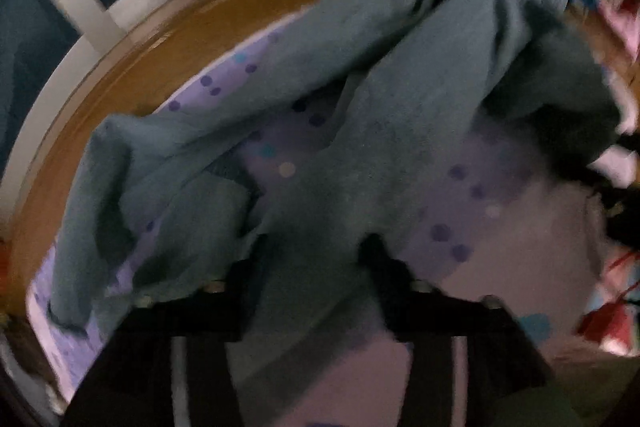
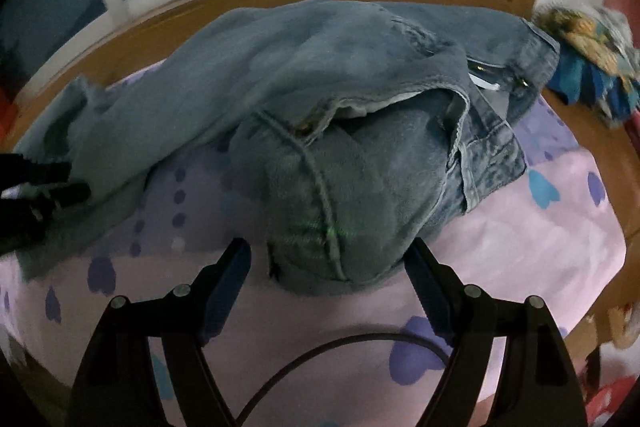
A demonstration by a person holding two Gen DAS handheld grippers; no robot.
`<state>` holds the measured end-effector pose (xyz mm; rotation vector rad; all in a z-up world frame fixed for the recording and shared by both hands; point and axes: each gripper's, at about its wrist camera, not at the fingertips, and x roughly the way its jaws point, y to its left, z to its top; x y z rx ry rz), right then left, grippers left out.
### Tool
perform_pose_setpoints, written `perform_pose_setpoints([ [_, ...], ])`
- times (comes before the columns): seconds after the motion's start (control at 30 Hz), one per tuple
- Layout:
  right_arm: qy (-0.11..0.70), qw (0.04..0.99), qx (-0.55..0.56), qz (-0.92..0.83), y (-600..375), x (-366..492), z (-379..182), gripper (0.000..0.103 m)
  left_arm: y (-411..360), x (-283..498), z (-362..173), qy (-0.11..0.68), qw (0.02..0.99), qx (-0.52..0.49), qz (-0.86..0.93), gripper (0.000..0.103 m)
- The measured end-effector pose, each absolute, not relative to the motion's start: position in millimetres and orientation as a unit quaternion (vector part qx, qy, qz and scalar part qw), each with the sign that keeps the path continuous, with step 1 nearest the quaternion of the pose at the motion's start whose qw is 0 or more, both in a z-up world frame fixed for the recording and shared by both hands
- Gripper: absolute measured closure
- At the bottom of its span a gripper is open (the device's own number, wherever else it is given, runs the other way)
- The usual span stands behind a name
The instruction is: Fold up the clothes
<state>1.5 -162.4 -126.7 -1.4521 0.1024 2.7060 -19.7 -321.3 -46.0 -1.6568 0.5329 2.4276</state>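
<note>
Beyond the gaping right gripper (image 2: 326, 259), jeans (image 2: 320, 99) cover the sheet (image 2: 520, 247); left gripper (image 1: 312, 247) loosely straddles denim

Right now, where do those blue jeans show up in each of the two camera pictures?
Left wrist view: the jeans sprawl across the middle, a strip running down between the left gripper fingers.
Right wrist view: the jeans are heaped at centre, just beyond the open right gripper.
Shared landmark: the wooden bed frame behind them.
</note>
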Motion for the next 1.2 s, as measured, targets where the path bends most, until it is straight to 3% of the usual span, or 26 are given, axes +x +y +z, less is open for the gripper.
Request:
perform_pose_setpoints([
  [0.13,0.061,0.071,-0.476,0.874,-151.2,-10.3,-138.7,0.024,-319.0,-25.9,-51.1,0.167,0.085,-0.548,0.815,0.051],
  [0.17,0.075,0.07,-0.476,0.873,-147.3,-11.8,-140.0,0.025,-321.0,-25.7,-50.8,0.155,0.089,-0.55,0.816,0.055],
  [0.23,0.103,0.068,-0.476,0.871,-139.4,-14.8,-142.7,0.029,-326.0,-23.7,-48.9,0.127,0.101,-0.553,0.817,0.072],
  [0.27,0.116,0.067,-0.475,0.87,-135.4,-16.1,-143.6,0.044,-328.5,-22.7,-47.9,0.114,0.108,-0.554,0.818,0.08],
  [0.3,0.117,0.066,-0.472,0.872,-130.9,-14.8,-138.5,0.067,-330.7,-21.1,-45.4,0.103,0.113,-0.554,0.818,0.086],
  [0.4,0.118,0.061,-0.462,0.877,-117.3,-10.7,-123.1,0.085,-336.1,-14.8,-32.3,0.073,0.123,-0.552,0.822,0.094],
  [0.83,0.078,0.176,-0.372,0.908,34.0,15.2,-13.3,0.088,-318.0,21.4,30.4,-0.022,0.166,-0.532,0.83,0.095],
  [1.0,0.067,0.176,-0.424,0.886,87.2,6.6,-43.1,0.088,-305.7,23.0,17.8,-0.051,0.132,-0.545,0.826,0.096],
  [1.13,0.085,0.123,-0.506,0.849,112.5,1.5,-90.4,0.085,-306.6,28.9,7.1,-0.081,0.095,-0.559,0.82,0.095],
  [1.2,0.087,0.109,-0.521,0.842,117.0,4.1,-102.9,0.073,-306.1,31.6,3.6,-0.092,0.075,-0.562,0.818,0.095],
])
